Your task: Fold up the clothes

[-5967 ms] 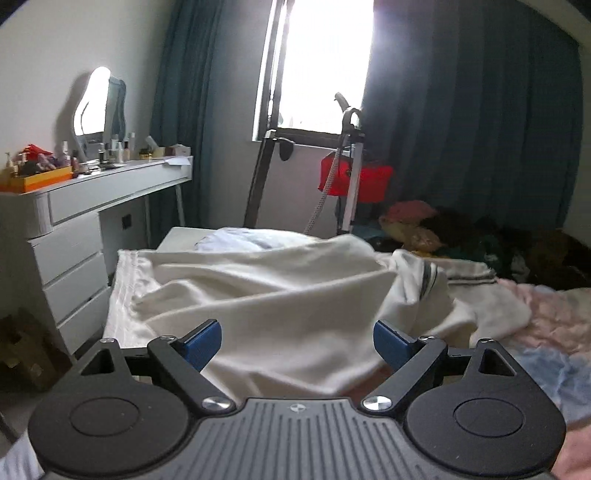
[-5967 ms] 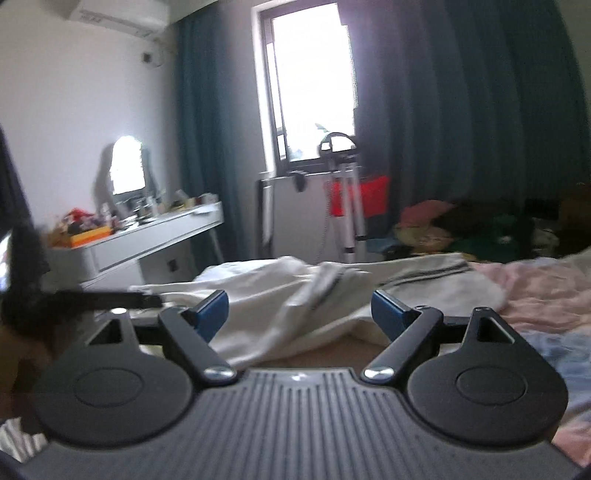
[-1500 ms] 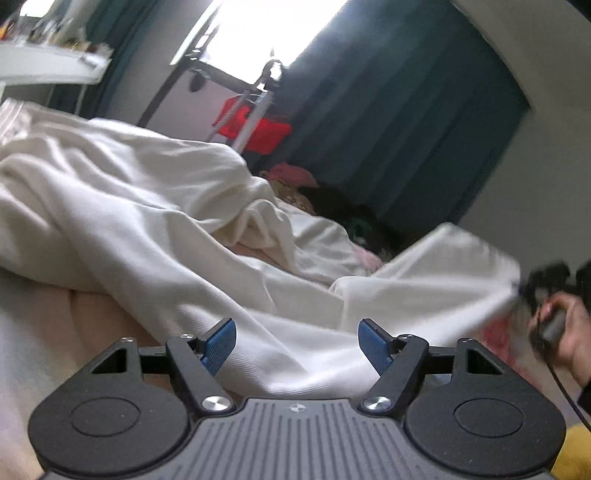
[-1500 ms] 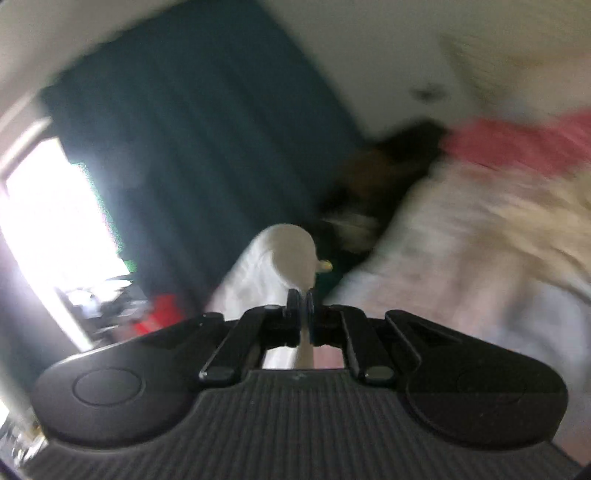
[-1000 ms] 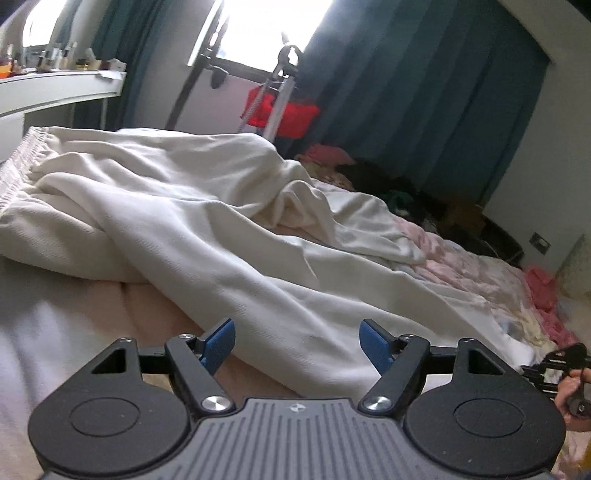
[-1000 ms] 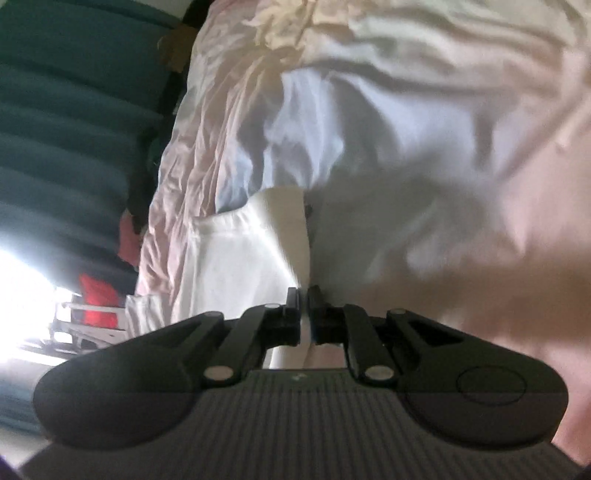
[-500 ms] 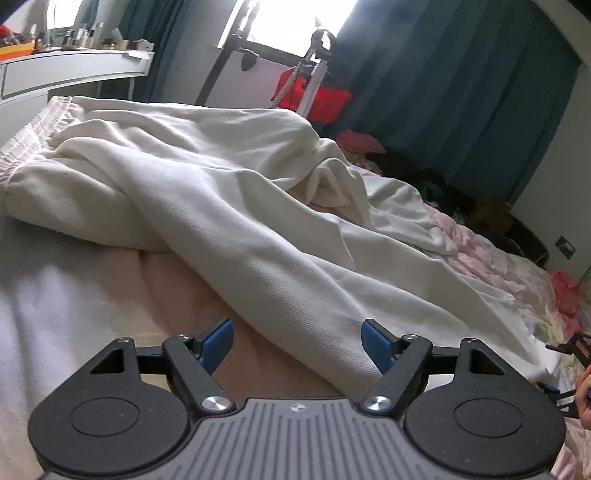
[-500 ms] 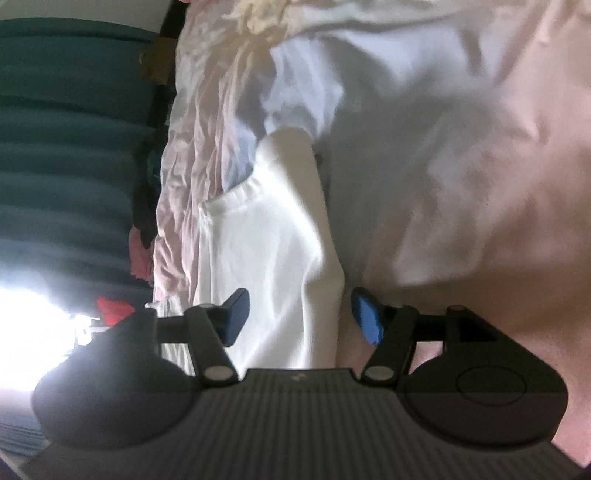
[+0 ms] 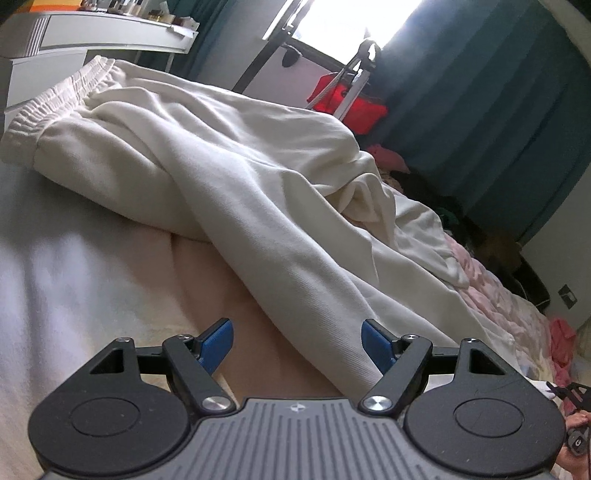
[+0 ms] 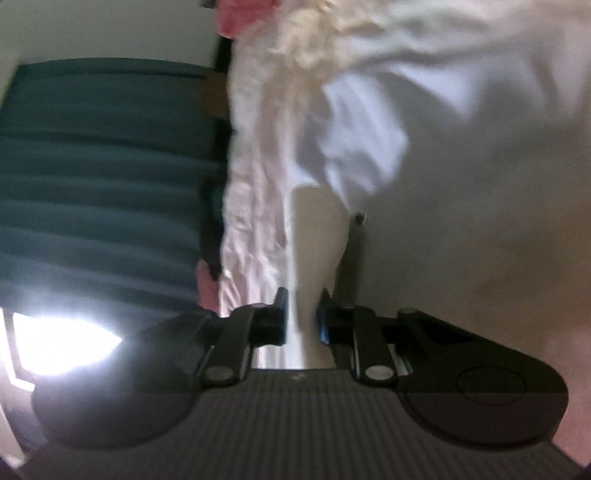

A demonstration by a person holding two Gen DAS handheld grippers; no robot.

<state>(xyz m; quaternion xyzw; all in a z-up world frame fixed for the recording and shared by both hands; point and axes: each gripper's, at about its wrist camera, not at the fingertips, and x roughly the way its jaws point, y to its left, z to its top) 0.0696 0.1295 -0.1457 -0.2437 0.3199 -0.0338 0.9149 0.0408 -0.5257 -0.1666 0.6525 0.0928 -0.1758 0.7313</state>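
Your left gripper (image 9: 297, 341) hovers low over the bed (image 9: 74, 280), its blue-padded fingers (image 9: 216, 339) spread wide and holding nothing. Between and just beyond them runs one leg of the cream-white sweatpants (image 9: 258, 206), which lie stretched across the pale pink bedsheet. The gathered elastic waistband (image 9: 55, 99) rests toward the bed edge nearest the white dresser (image 9: 92, 33), and the leg runs from there diagonally down to the near side of the bed, passing close to your right-hand finger pad. A second fold of the same fabric bunches up behind it, toward the far side of the bed.

Your right gripper (image 10: 303, 321) is rolled sideways, so its view shows the bed tilted on end. Its fingers (image 10: 282, 314) stand close together with a narrow gap, and the cream cuff end of the trouser leg (image 10: 314, 236) runs through that gap. The picture is blurred, so you cannot tell whether the pads actually pinch the cloth.

Past the far side of the bed stand dark teal curtains (image 9: 498, 110), a bright window (image 9: 332, 22), and a red bag on a metal stand (image 9: 351, 99).
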